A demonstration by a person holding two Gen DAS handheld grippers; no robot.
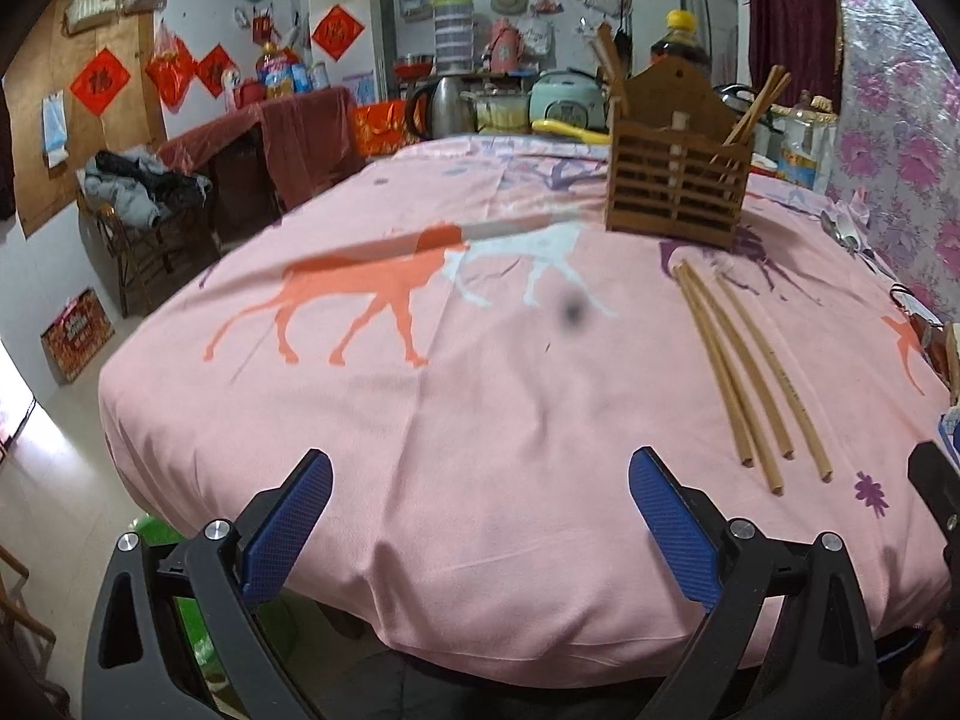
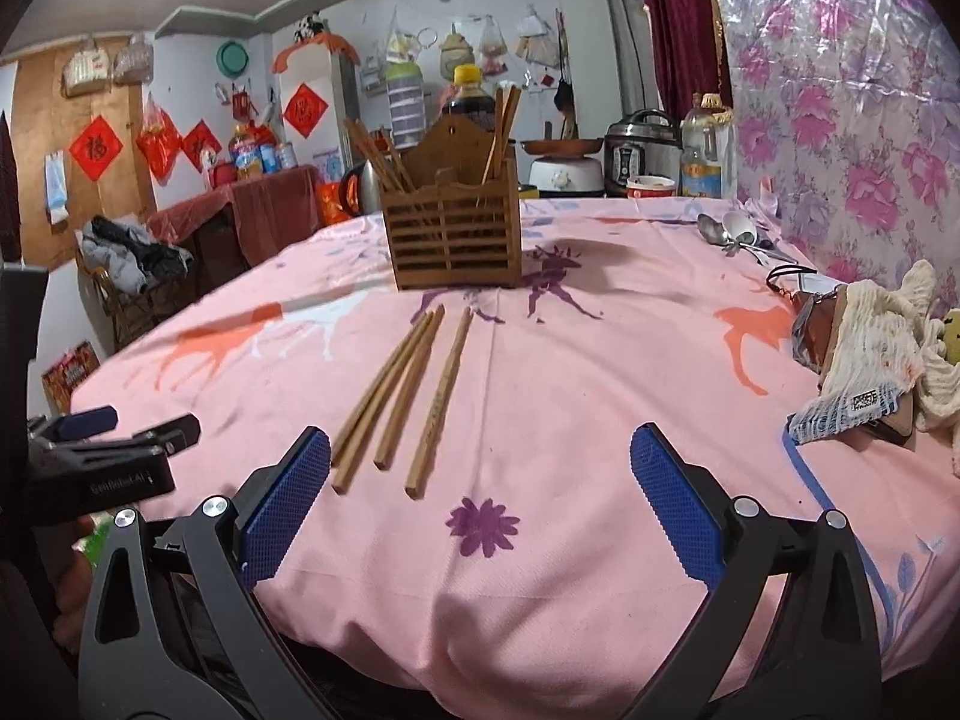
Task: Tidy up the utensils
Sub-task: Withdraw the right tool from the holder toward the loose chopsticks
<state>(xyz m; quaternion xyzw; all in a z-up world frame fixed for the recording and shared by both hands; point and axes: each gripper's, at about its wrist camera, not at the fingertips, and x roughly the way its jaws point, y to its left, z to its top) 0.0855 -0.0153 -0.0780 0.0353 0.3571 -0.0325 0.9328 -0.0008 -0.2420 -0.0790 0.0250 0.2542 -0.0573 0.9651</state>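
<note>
Four tan wooden chopsticks point(image 2: 401, 391) (square-ended), loose, near slatted holder point(image 2: 451, 228)

both wrist views low at table edge point(image 1: 240, 480), facing chopstick holder point(image 1: 675, 180)

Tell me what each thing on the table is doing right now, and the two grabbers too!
left gripper: open, holding nothing.
right gripper: open, holding nothing.
loose chopsticks: four, lying flat on the cloth in front of the holder.
wooden holder: upright, with chopsticks standing in it.
spoons: lying on the cloth, far right side.
tablecloth: spread over the table, a bit wrinkled.
</note>
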